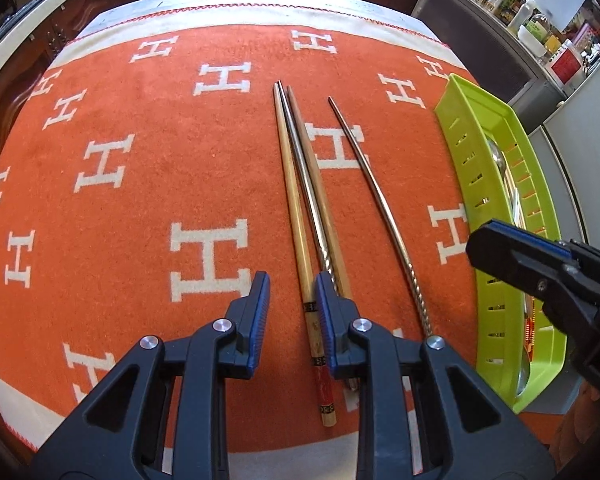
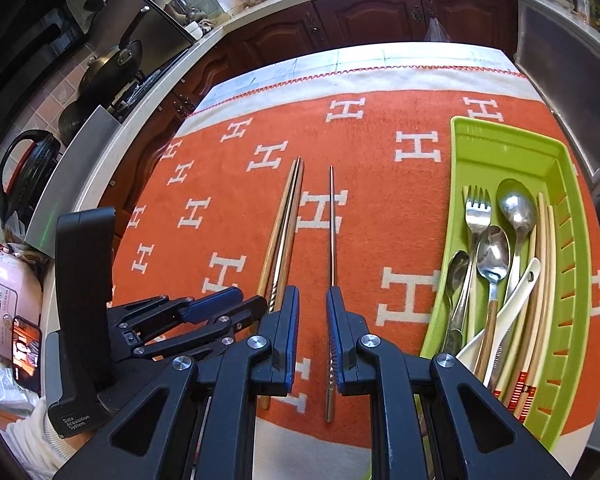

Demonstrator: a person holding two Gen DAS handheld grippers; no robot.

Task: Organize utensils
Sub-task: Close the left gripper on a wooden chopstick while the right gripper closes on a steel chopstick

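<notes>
My left gripper [image 1: 292, 292] hangs open over a wooden chopstick [image 1: 296, 216]. My right gripper [image 2: 313, 304] straddles a steel chopstick [image 2: 331, 232], pads apart, beside the green tray [image 2: 500, 140].

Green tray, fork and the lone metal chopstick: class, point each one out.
Green tray [image 2: 504, 136], right wrist view, far rim.
Fork [image 2: 477, 210], right wrist view, neck below tines.
Lone metal chopstick [image 2: 331, 232], right wrist view, mid shaft.
</notes>
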